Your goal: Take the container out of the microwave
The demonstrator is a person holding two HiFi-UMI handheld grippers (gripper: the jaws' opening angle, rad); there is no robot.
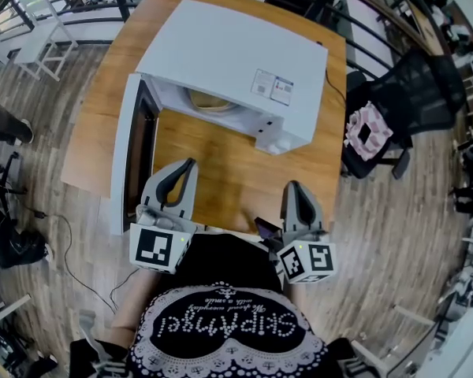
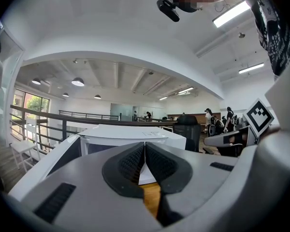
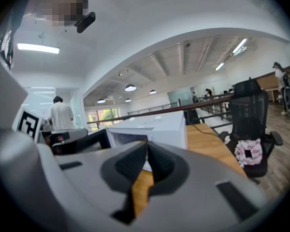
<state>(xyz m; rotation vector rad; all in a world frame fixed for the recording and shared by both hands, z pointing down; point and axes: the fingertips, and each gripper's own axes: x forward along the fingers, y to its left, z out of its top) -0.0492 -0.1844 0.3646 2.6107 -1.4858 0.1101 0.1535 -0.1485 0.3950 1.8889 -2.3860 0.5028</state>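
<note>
Microwave [image 1: 221, 61] faced the person, door [image 1: 124, 156] swung left; container [image 1: 211, 101] sat inside. Left gripper [image 1: 190, 163] and right gripper [image 1: 294, 185] were clenched, empty.

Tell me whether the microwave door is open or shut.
Open. In the head view the door stands swung out at the microwave's left, and the cavity shows a pale round container inside.

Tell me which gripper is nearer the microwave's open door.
Left. The left gripper, jaws shut, is just right of the open door in the head view; the right gripper is farther over, before the microwave's right corner.
</note>
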